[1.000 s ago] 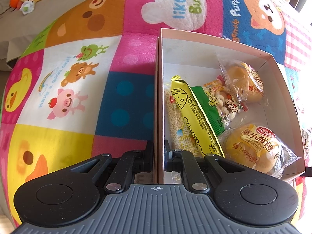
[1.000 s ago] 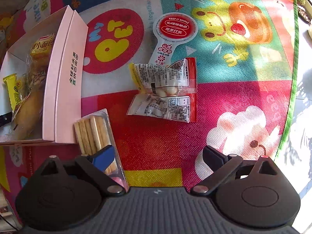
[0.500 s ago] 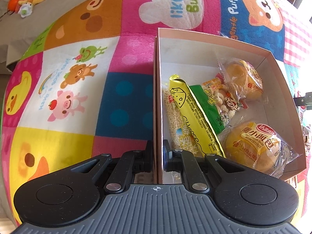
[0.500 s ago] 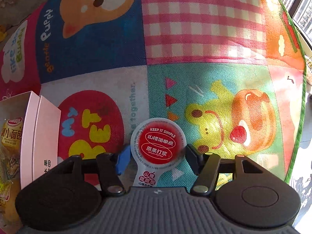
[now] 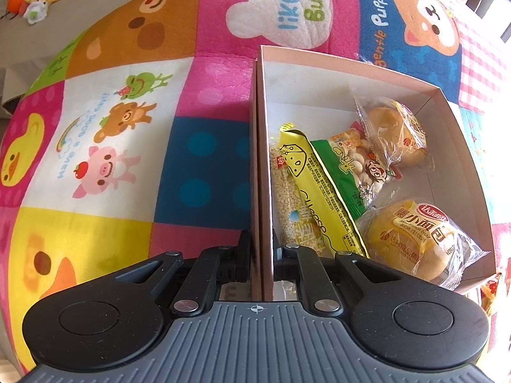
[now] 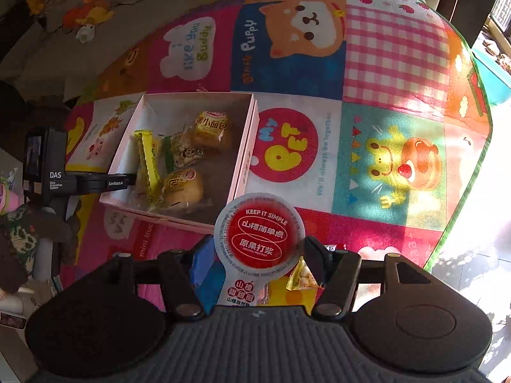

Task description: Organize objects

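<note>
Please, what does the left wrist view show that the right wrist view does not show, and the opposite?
Only the left wrist view shows the left gripper shut on the side wall of the pink cardboard box, and the printed pig, bear and frog panel.

Only the right wrist view shows the right gripper shut on a round red-and-white lollipop-shaped snack pack, and a small yellow snack bag on the mat below.

Both show the box, the yellow cheese stick pack, wrapped bread buns and the colourful cartoon play mat.
</note>
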A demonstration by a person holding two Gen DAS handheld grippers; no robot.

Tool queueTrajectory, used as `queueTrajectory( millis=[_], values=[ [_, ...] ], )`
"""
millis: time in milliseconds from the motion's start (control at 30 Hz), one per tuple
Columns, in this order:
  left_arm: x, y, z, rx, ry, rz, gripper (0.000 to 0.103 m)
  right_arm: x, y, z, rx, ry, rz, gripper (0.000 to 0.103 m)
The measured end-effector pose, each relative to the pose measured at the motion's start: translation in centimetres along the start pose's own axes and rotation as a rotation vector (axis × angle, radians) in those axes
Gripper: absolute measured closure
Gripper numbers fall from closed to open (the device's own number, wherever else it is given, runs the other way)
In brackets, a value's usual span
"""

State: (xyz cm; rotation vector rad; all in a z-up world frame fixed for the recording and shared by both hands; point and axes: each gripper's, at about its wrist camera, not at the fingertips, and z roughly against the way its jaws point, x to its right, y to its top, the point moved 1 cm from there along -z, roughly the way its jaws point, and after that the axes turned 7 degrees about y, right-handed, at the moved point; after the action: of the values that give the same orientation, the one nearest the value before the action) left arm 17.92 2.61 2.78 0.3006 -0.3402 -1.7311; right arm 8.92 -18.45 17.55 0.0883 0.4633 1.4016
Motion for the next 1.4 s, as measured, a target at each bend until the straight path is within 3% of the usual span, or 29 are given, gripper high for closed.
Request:
queueTrajectory(
  millis=[167,367,600,867,933,1033,1233,1400],
  values=[
    [-0.1,0.0,0.0,-0.003,-0.005,0.002,0.092,-4.7,-2.6,0.1,-0.120,0.104,0.014,0.042],
    [-0.3,0.0,-0.1,-0.001,-0.023,0.008,0.090,-7.1,-1.3,0.0,-0.121,0.158,-0.003,0.042],
    [-0.4,0.0,-0.1,0.002,-0.036,0.005,0.089,-8.1,4.6,1.5,0.027,0.236,-0.018,0.042],
    [-0.4,-0.1,-0.1,0.004,-0.038,0.007,0.089,-10.0,10.7,1.9,0.262,0.243,0.014,0.041],
    [-0.4,-0.1,-0.1,0.003,-0.037,0.009,0.089,-10.4,11.8,2.1,0.319,0.237,0.019,0.025],
    [-0.4,-0.2,-0.1,0.007,-0.038,0.014,0.089,-10.5,12.0,2.6,0.377,0.204,0.068,0.020],
    [-0.4,-0.2,0.0,0.006,-0.040,0.028,0.088,-7.6,10.2,0.5,0.281,0.094,0.034,0.020],
    [-0.4,-0.2,0.0,0.006,-0.038,0.030,0.088,-4.9,4.7,-4.0,0.068,-0.017,0.022,0.020]
  ],
)
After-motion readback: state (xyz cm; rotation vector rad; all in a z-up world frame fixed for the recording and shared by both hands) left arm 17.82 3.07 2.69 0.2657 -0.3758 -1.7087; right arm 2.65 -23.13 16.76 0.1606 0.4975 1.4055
